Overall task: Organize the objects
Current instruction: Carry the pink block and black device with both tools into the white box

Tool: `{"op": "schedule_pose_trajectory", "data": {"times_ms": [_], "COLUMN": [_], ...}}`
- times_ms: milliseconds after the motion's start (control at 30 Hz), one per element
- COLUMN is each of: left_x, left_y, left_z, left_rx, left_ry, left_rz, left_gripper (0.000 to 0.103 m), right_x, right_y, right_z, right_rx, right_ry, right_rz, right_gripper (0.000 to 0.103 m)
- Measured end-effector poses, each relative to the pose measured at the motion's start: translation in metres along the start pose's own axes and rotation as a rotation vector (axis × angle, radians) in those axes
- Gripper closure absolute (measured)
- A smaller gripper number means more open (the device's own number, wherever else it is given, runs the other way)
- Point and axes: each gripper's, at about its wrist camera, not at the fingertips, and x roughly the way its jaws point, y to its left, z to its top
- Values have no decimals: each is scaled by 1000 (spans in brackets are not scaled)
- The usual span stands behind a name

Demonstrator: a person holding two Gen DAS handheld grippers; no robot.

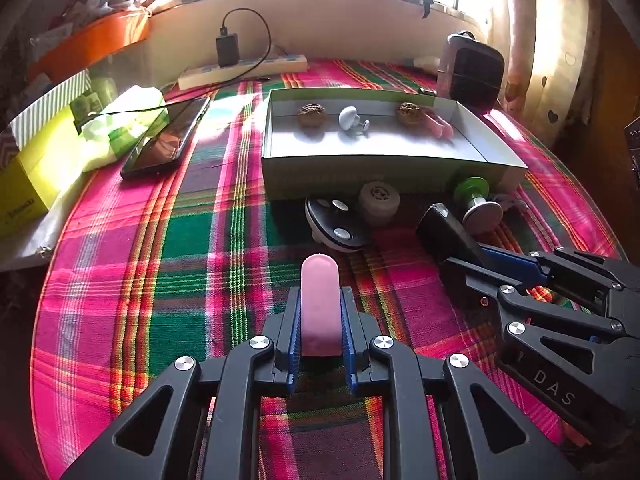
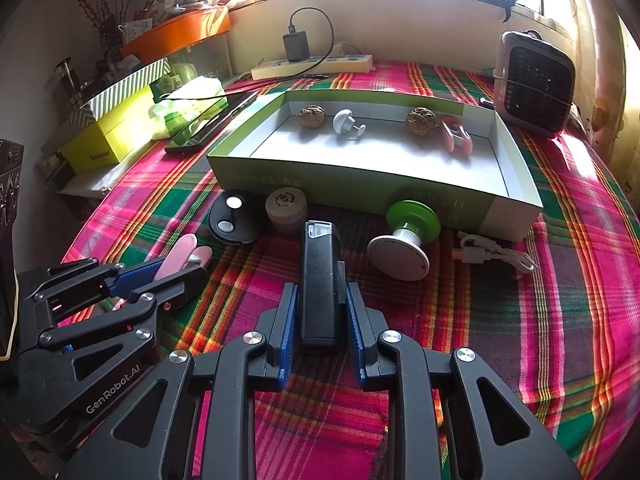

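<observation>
While both claws hover above the plaid-covered table [image 2: 560, 280], items run thus. Left gripper [image 1: 320, 332]: pinching a pink clip [image 1: 319, 300], held clear of the cloth. Black disc [image 2: 232, 216], tan round cap [image 2: 286, 204]: against the near wall of the green box [image 2: 360, 184]. Right gripper [image 2: 322, 320]: pressed onto a black rectangular device [image 2: 320, 280]. Green-and-white knob [image 2: 404, 240], white cable [image 2: 496, 256]: near the box's front right corner.
</observation>
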Motion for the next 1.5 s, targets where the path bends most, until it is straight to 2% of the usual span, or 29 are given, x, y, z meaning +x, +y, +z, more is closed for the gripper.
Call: {"op": "schedule_pose_trajectory", "data": {"times_ms": [333, 567, 1067, 1500], "left_x": [0, -7, -17, -2], "left_y": [-6, -8, -4, 2], "left_z": [0, 6, 38, 72], "left_rx": [2, 7, 2, -3], "left_ry": [2, -26, -80, -85], "left_rz": [-22, -38, -51, -72], "left_gripper": [87, 87, 87, 87], "right_x": [-6, -11, -23, -10], "right_y": [-3, -3, -8, -19], "right_z": [1, 6, 28, 56], "right_rx": [6, 9, 22, 39], "right_ry": [-17, -29, -75, -71], "right_rz": [-4, 5, 14, -3], "right_gripper": [79, 79, 79, 79]}}
